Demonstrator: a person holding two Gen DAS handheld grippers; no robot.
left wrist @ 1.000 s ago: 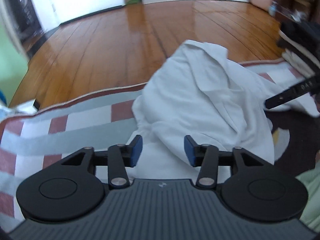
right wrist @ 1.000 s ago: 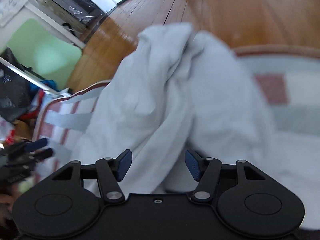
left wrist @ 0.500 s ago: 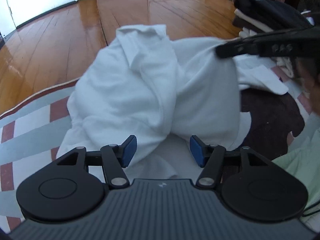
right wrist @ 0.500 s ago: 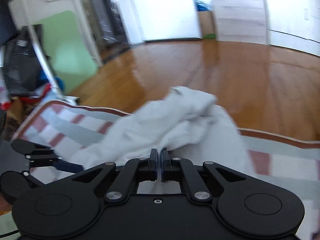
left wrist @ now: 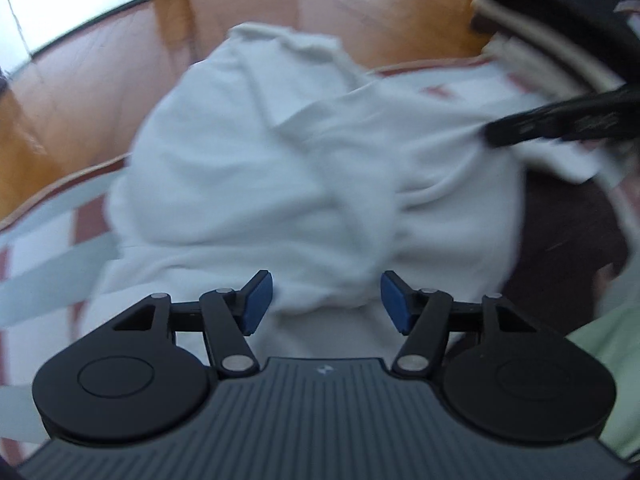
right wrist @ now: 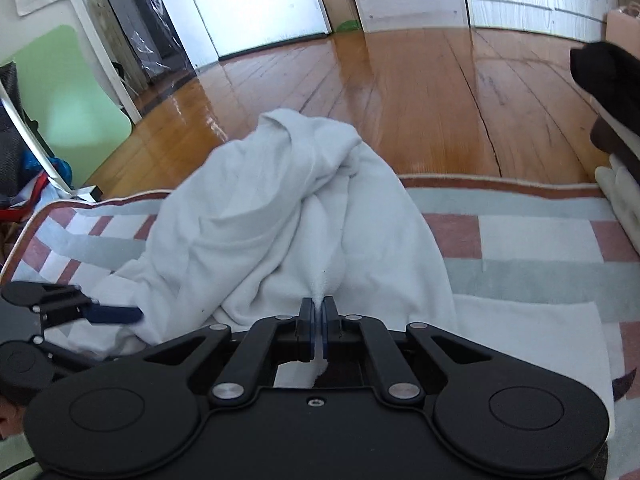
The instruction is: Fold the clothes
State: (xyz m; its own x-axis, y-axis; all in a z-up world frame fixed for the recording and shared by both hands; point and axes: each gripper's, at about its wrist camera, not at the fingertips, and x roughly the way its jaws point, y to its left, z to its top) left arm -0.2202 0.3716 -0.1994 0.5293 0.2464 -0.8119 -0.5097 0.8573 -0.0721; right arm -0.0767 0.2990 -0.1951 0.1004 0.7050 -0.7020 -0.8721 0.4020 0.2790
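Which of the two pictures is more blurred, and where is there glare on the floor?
The left wrist view is clearly motion-blurred: the white garment and the right gripper smear. The right wrist view is sharper, with the garment's folds crisp. Glare shows in both views on the wooden floor, strongest in the right wrist view. Fisheye distortion bends the checked rug edge.

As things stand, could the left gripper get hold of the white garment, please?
Probably yes: the left gripper is open, with the white garment bunched right ahead and nothing between; the right gripper pinches another fold off to the side.
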